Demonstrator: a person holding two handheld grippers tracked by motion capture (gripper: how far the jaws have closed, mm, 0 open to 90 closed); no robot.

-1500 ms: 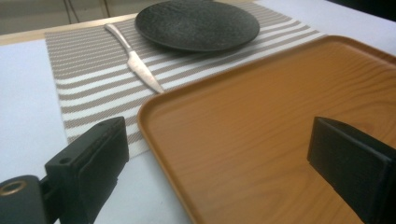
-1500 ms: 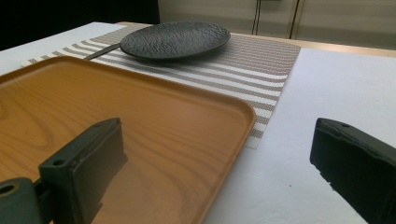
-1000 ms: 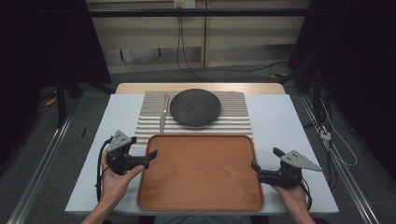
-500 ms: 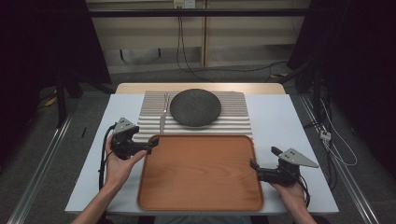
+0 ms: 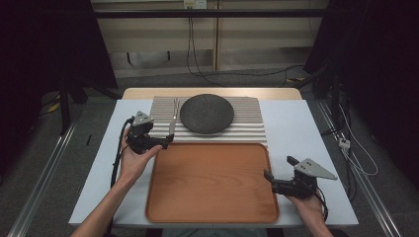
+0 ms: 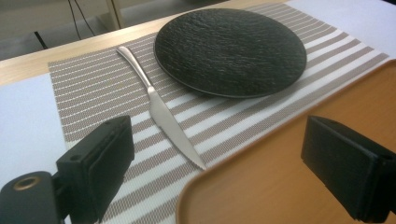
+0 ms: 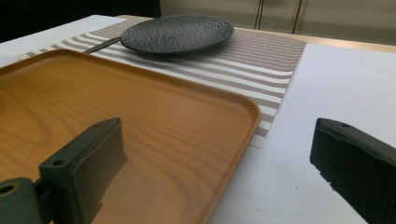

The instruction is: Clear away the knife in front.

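Note:
A wooden tray (image 5: 212, 182) lies at the table's near middle. Beyond it, a striped placemat (image 5: 247, 126) carries a dark round plate (image 5: 206, 113) and, to the plate's left, a silver knife (image 5: 173, 121). My left gripper (image 5: 167, 142) is open at the tray's far left corner, just short of the knife's blade tip. In the left gripper view the knife (image 6: 163, 116) points toward the gap between the jaws, with the tray corner (image 6: 289, 177) beneath. My right gripper (image 5: 279, 168) is open by the tray's right edge, and its own view has the tray rim (image 7: 247, 112) between the jaws.
A white table top (image 5: 306, 133) extends to both sides of the tray and mat. A wooden strip (image 5: 212, 92) runs along the far edge. Cables (image 5: 190, 44) hang over the floor behind the table, and more cables (image 5: 351, 143) lie on the right.
My left gripper has moved forward along the tray's left side to its far corner, close to the knife. The right gripper has barely shifted.

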